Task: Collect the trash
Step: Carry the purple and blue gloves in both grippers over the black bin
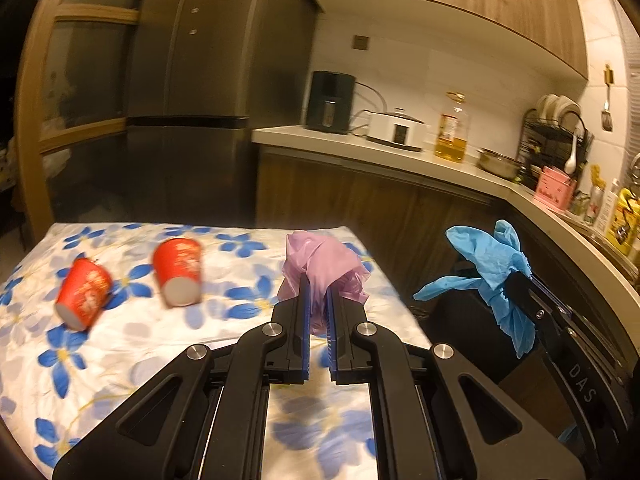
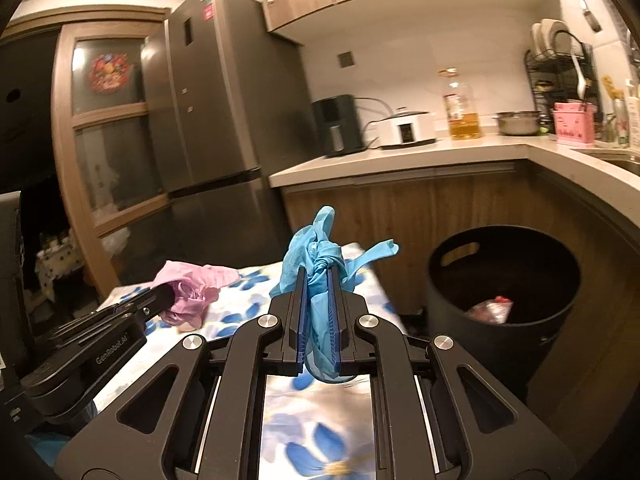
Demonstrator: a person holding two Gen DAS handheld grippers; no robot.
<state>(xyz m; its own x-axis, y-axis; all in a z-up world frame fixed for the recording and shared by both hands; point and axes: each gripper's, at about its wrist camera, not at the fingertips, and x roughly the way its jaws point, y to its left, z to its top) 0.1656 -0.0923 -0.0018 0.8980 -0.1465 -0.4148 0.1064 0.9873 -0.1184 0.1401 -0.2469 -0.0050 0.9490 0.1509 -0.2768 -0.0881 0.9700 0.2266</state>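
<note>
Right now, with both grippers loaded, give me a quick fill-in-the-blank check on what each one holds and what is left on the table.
1. The left gripper is shut on a crumpled ____ plastic bag.
2. The right gripper is shut on a ____ glove.
3. ____ red paper cups, one beside the other, lie on their sides on the floral tablecloth.
4. The black bin beside the table already has a ____ wrapper in it.

Missing words: pink; blue; Two; clear

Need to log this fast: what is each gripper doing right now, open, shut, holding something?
Left gripper: shut on the pink plastic bag.
Right gripper: shut on the blue glove.
</note>
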